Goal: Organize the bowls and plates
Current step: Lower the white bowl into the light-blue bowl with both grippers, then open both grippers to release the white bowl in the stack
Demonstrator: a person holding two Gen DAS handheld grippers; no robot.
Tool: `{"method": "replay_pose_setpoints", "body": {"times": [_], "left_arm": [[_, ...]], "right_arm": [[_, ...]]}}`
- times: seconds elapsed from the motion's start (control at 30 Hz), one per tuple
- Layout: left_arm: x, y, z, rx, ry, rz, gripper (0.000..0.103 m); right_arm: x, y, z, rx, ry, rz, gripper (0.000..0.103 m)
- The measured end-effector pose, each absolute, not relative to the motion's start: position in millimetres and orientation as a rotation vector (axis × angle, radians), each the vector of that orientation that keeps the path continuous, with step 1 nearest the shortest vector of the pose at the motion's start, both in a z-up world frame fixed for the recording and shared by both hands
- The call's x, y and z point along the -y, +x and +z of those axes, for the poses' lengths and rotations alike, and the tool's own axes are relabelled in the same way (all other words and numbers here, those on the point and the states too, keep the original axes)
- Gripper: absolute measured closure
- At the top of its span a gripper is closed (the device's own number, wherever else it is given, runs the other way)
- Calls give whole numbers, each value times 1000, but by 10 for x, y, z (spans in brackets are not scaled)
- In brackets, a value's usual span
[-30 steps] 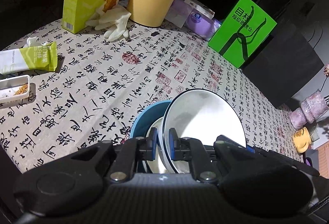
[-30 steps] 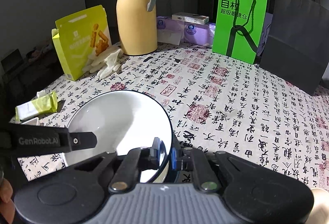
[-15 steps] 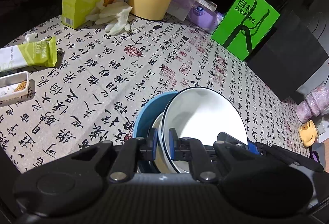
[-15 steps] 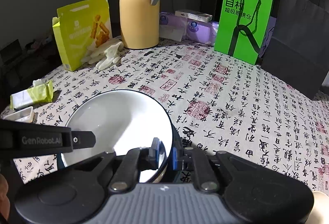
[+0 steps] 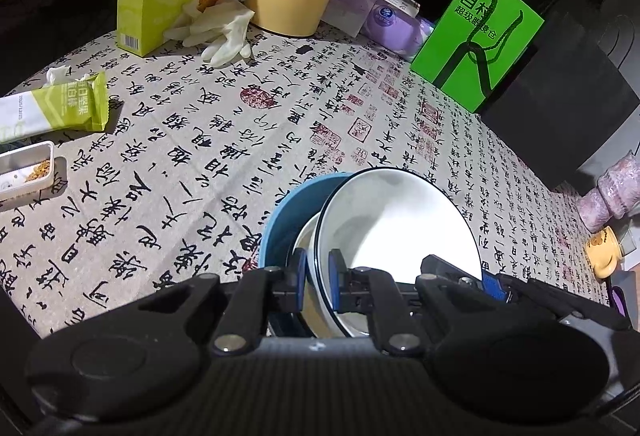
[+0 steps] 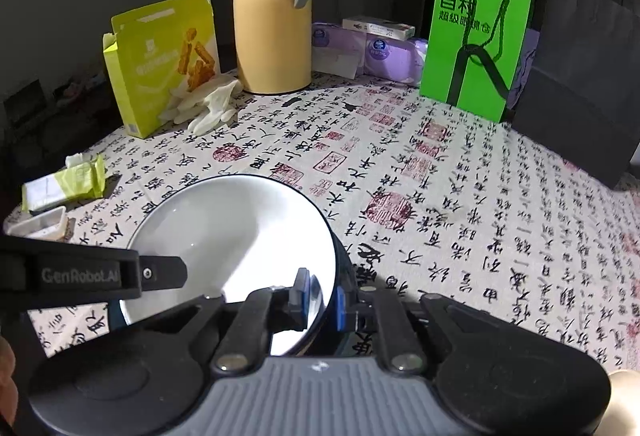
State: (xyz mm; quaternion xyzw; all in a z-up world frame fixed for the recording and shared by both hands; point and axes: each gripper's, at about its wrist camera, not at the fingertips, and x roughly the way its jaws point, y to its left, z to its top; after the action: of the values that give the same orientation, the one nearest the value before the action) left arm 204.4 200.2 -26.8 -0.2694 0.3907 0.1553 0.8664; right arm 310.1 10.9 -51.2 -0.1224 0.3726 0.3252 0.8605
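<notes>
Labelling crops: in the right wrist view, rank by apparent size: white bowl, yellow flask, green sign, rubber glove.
1. white bowl, though it is nearest the camera, which inflates it
2. yellow flask and green sign: too alike to rank
3. rubber glove

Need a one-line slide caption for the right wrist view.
Right gripper pinches the rim of the white bowl above the calligraphy tablecloth, yellow thermos behind.

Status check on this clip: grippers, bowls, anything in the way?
Left gripper shut on white bowl rim. Right gripper shut on same bowl, opposite rim. Bowl tilted in blue bowl. Nothing blocking nearby.
</notes>
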Motion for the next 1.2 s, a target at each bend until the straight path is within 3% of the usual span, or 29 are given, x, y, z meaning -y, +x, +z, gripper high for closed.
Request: {"method": "replay_pose_setpoints", "body": {"times": [0.33,0.47,1.2], "left_arm": [[-2005,2041,-268,-818,-571,333,92],[-2009,2038,-267,-818,-575,334,92],[-2104,1966,-187,-839,-651,326,90]], "right_arm": [[-19,3124,-455,-801,-194,708,89],[9,3119,-450,-803,-188,699,95],[11,3130,-495,-809,-139,694,95]]}}
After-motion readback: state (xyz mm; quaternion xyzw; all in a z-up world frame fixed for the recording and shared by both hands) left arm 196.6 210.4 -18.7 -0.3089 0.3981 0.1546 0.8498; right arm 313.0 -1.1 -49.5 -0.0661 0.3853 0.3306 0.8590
